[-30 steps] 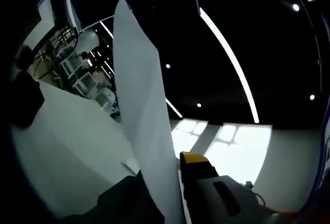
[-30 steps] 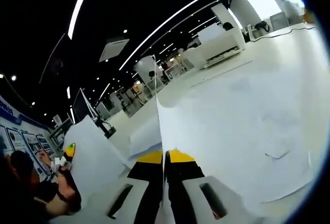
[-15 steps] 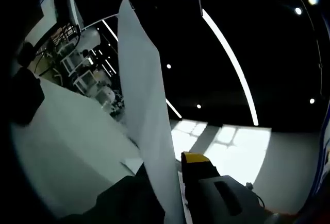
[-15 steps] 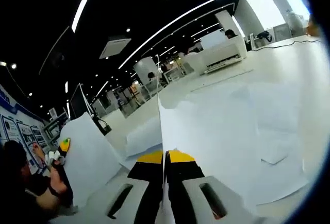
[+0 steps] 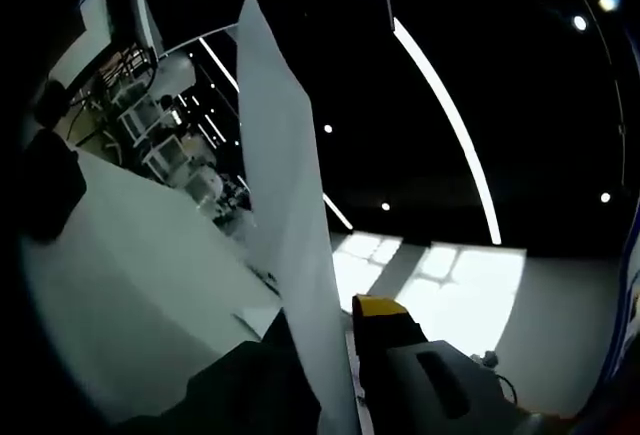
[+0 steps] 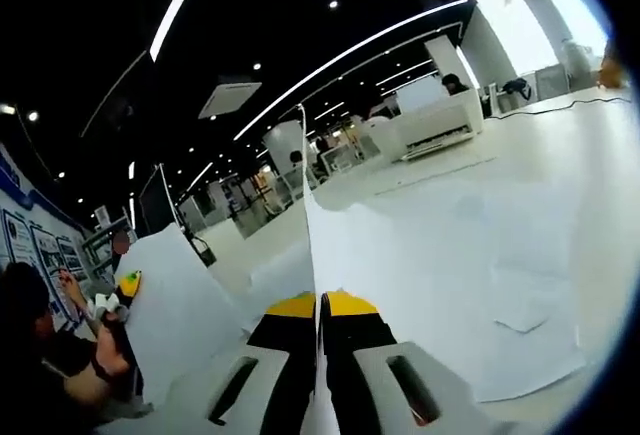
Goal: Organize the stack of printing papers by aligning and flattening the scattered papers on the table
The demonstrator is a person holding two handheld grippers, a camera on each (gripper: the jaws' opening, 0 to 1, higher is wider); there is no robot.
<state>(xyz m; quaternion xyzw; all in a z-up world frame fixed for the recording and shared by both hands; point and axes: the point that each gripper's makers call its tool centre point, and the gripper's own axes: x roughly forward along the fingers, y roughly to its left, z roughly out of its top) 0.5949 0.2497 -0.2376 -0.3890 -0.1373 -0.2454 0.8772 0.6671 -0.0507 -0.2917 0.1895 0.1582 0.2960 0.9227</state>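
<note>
Little has shifted: both views tip slightly upward. Left gripper [image 5: 345,355] and right gripper [image 6: 319,315] stay clamped on a lifted paper sheet [image 6: 400,255] above the table [image 6: 600,155]. Uneven pulling could crease or tear it.

Count: two grippers, left [image 5: 345,335] and right [image 6: 320,305], each clamping one upright sheet [image 5: 285,215] [image 6: 312,205]. Table [image 6: 600,155] carries several more loose sheets [image 6: 470,285], overlapping, so exact number unclear. One person [image 6: 50,350] at the left edge.
</note>
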